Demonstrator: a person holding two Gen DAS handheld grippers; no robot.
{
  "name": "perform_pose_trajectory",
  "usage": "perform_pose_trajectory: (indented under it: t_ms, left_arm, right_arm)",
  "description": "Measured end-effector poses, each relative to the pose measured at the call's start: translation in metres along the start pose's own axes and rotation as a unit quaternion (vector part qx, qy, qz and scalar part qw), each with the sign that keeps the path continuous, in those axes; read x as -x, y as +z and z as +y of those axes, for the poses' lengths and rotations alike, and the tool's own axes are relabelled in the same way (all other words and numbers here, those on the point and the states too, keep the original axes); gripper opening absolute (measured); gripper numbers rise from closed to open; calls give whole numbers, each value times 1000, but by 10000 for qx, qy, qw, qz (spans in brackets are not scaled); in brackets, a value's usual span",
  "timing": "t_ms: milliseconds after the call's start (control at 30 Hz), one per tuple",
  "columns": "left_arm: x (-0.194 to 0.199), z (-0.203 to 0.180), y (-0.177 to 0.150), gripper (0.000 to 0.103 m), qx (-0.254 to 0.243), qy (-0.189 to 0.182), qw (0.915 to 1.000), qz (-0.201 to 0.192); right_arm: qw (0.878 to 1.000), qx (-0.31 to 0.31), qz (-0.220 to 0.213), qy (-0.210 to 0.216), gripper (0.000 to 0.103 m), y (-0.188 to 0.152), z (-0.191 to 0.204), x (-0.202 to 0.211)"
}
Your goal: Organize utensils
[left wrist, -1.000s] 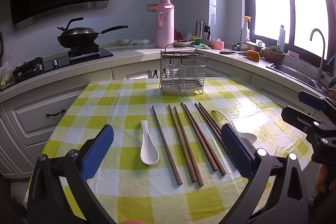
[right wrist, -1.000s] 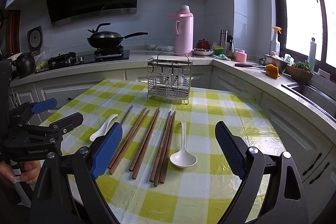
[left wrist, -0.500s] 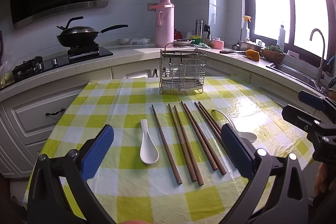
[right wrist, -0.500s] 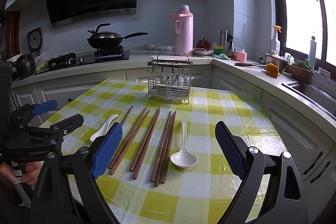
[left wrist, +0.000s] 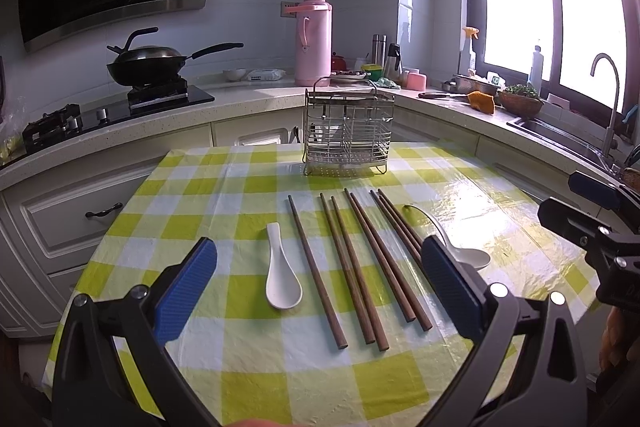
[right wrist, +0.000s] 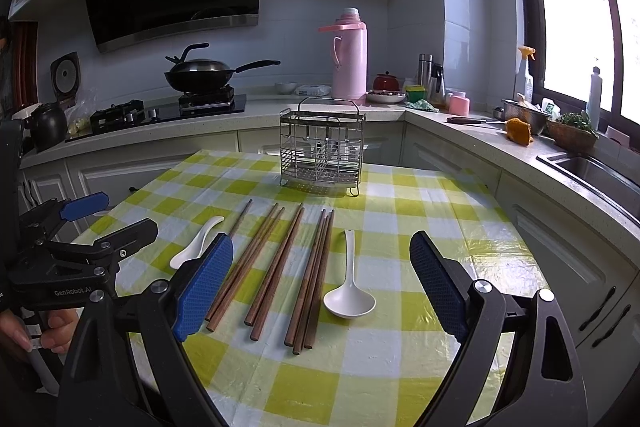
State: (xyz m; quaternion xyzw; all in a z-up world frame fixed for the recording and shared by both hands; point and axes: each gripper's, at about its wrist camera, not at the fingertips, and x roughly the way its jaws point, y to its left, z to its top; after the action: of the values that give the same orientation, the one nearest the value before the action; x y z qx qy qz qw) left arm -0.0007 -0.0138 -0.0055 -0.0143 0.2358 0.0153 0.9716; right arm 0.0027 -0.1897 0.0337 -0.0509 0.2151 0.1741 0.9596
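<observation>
Several brown wooden chopsticks [left wrist: 360, 263] [right wrist: 280, 267] lie side by side on the yellow-checked tablecloth [left wrist: 240, 367]. A short white ceramic spoon [left wrist: 280, 279] [right wrist: 196, 247] lies left of them. A long-handled white spoon [right wrist: 349, 291] [left wrist: 470, 255] lies right of them. A wire utensil rack [left wrist: 347, 133] [right wrist: 322, 151] stands upright at the table's far edge. My left gripper [left wrist: 316, 287] is open and empty above the near edge. My right gripper [right wrist: 320, 287] is open and empty too, hovering over the chopsticks' near ends.
A counter [right wrist: 224, 119] curves behind the table with a wok on a hob [left wrist: 148, 63], a pink thermos [right wrist: 350, 55] and small jars. A sink with a tap [left wrist: 608, 99] lies at the right under the window. White cabinets [left wrist: 80, 211] stand under the counter.
Both grippers stay open and nearly still; the view has shifted only very slightly. The utensils have not moved.
</observation>
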Motion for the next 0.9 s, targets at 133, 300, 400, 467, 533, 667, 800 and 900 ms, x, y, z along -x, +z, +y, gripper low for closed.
perform_pose_trajectory:
  t_ms: [133,300,400,467,533,667,800,900]
  left_arm:
    - [-7,5,-6,99,46,26,9999,112]
    - [-20,14,-11,99,-14,137,9992,377]
    - [-40,27,-11,99,12,302,9967,758]
    - [-55,36,-10,99,52,478,9940,984]
    - [-71,45,-9,99,112,517,9918,1165]
    - [-111,66,-12,99,405,483,9817,1795]
    - [-140,79,-11,98,589,373,9736,2175]
    - [-154,79,-6,98,552,263,9702,2343]
  right_arm:
    - [9999,-66,159,-21,85,-6,-3,-9]
    - [9993,-169,347,-4,85,-13,-11,-26]
    - [9971,-296,678,-147,85,-17,-21,-48]
    - [9943,-372,968,-251,85,-20,-27,-68]
    - [9911,-426,1220,-307,85,-23,-33,-86]
    - [9858,-435,1594,-300,85,-21,-41,-122]
    - [9803,-374,1941,-48,85,-6,-46,-153]
    - [9723,-193,2329,34,85,2,-48,-179]
